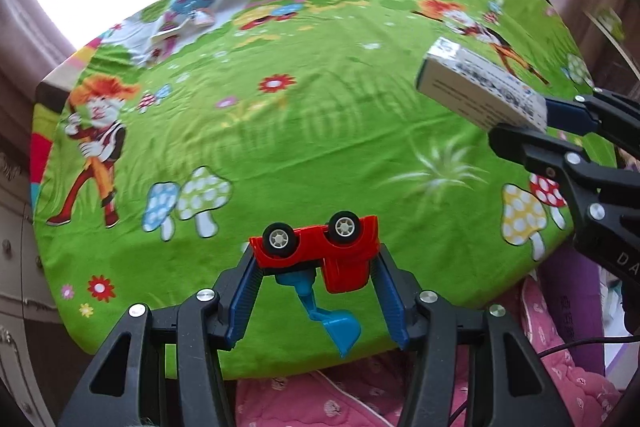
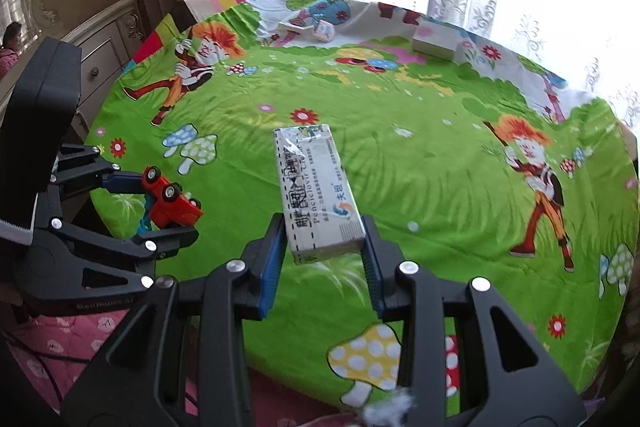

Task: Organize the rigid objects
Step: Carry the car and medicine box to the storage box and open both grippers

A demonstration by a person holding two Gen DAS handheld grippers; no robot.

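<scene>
left gripper (image 1: 316,263): closed on the toy digger (image 1: 320,243), which hangs upside down between its blue pads, wheels up, blue scoop dangling toward 6 o'clock, off the cloth.
right gripper (image 2: 324,239): clamped on the near end of the carton (image 2: 316,187), carried clear of the cloth.
carton axis: long axis runs straight out from the jaws toward 12 o'clock in the right wrist view, far end free.
cloth (image 1: 320,131): green cartoon cover over the table, bare through the middle.
far items: a white box (image 2: 434,41) at about 1 o'clock near the far edge in the right wrist view; a small pink cube (image 2: 324,29) and a flat white piece beside it at 12 o'clock.
key relation: the far row lies straight ahead of both loads; the white box sits closer to the right gripper's line, the cube cluster to the left one's.
likely next: carry each load toward 12 o'clock and set it by the far row; this is a guess.
</scene>
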